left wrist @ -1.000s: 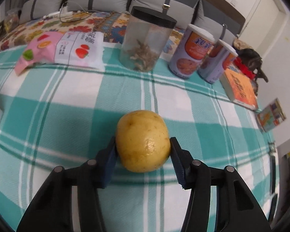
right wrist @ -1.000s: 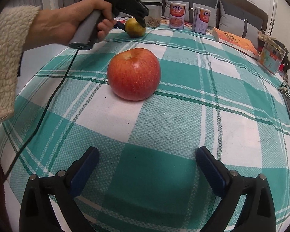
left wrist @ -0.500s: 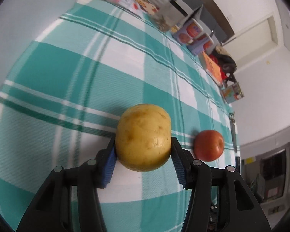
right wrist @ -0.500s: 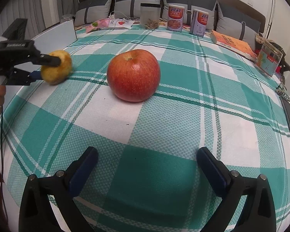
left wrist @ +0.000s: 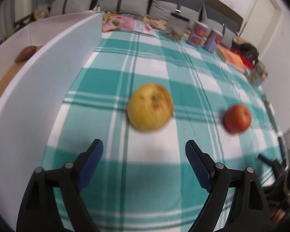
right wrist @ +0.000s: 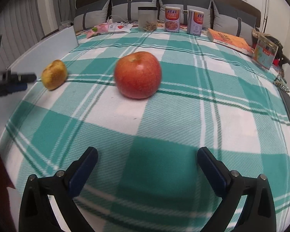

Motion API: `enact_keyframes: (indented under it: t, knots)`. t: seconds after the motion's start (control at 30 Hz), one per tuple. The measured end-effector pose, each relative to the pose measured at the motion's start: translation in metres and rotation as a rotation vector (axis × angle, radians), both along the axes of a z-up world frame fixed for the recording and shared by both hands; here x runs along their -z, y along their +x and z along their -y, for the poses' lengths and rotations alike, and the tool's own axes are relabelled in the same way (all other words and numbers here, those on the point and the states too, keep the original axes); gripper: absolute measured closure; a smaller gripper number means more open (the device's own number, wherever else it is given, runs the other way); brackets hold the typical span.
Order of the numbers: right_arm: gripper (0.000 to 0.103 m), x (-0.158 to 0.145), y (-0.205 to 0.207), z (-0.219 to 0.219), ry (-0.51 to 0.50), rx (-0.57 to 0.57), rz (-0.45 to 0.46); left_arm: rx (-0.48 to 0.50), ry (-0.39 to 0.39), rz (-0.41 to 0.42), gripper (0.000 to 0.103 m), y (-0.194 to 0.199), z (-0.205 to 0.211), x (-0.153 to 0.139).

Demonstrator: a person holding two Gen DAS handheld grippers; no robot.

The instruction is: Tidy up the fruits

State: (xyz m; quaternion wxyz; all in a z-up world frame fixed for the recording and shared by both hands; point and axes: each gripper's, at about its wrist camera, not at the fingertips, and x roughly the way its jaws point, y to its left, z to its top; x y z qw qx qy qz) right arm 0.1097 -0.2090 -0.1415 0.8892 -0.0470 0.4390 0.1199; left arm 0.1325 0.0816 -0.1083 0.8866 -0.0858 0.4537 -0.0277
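A yellow apple (left wrist: 150, 106) lies on the green-and-white checked cloth (left wrist: 148, 183), just ahead of my open, empty left gripper (left wrist: 144, 150). It also shows in the right wrist view (right wrist: 54, 74), with the left gripper (right wrist: 19, 81) close on its left. A red apple (right wrist: 138, 74) sits on the cloth to the right of the yellow one; it also shows in the left wrist view (left wrist: 237, 118). My right gripper (right wrist: 147, 161) is open and empty, well short of the red apple.
A white box wall (left wrist: 48, 73) runs along the left, with a brown fruit (left wrist: 26, 53) inside. At the far edge stand a clear jar (right wrist: 147, 19), two cans (right wrist: 172, 19), a snack bag (right wrist: 106, 28), an orange book (right wrist: 230, 40) and a small carton (right wrist: 265, 54).
My left gripper opened and let go of the yellow apple, which now rests on the cloth left of the red apple. The left gripper has drawn back. The right gripper has barely moved.
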Motion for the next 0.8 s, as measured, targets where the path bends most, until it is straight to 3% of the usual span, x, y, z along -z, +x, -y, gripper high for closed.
enact_keyframes:
  t: [0.2,0.27,0.8]
  knots:
    - [0.001,-0.003,-0.011,-0.015,-0.014,0.034,0.022,0.061,0.147,-0.039,0.015,-0.029,0.044,0.032]
    - [0.001,0.003,-0.013,-0.013,-0.018,0.054,0.01,0.055,0.18,-0.008,0.012,-0.036,0.047,0.035]
    - [0.0,0.013,-0.013,-0.007,-0.031,0.074,0.04,0.037,0.193,0.06,0.005,-0.046,0.049,0.04]
